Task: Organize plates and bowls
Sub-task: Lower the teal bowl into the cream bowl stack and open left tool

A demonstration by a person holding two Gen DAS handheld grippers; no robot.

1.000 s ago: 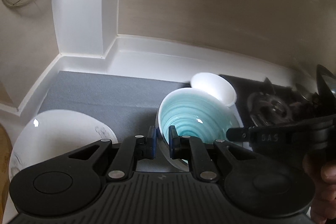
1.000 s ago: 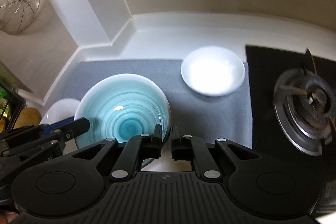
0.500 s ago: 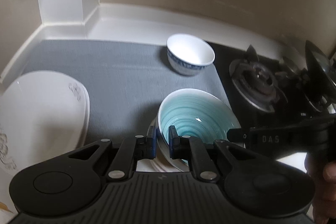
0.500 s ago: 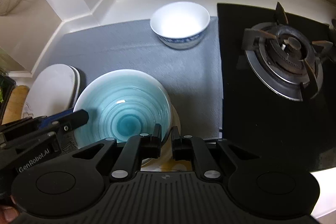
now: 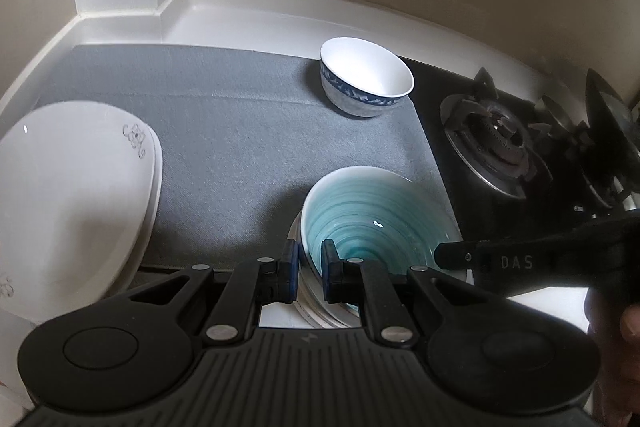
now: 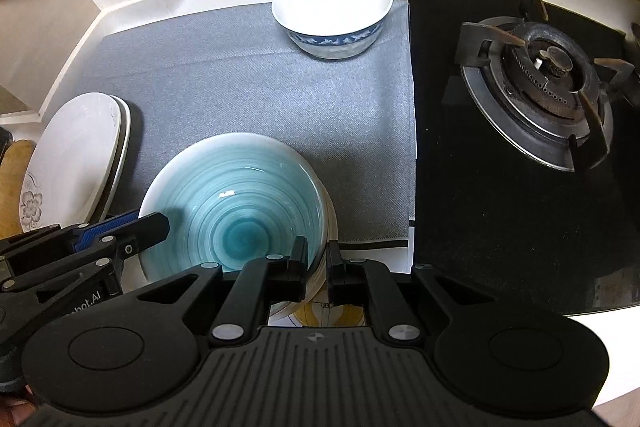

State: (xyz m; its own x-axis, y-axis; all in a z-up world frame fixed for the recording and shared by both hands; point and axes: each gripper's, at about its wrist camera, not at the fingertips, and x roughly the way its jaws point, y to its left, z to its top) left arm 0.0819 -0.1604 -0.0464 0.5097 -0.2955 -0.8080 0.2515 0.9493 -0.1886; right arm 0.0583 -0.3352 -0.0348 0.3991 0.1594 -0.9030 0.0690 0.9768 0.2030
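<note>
Lowered since the earlier frame, the teal bowl [image 5: 376,223] now sits on stacked plates [image 5: 308,291]. Both grippers, left [image 5: 310,261] and right [image 6: 316,263], clench opposite rims. Glazed ceramic: heavy, slippery, chippable.

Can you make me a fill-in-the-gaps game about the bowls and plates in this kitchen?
1. Both tools, the left tool and the right tool, grip the rim of the round ____ striped ceramic bowl.
2. The small white bowl with a blue patterned band stands on the ____ cloth mat.
3. The black glass gas stove lies to the ____ of the mat in the right wrist view.
4. The stacked white flower-printed plates number ____.

Missing words: turquoise; grey; right; two
</note>
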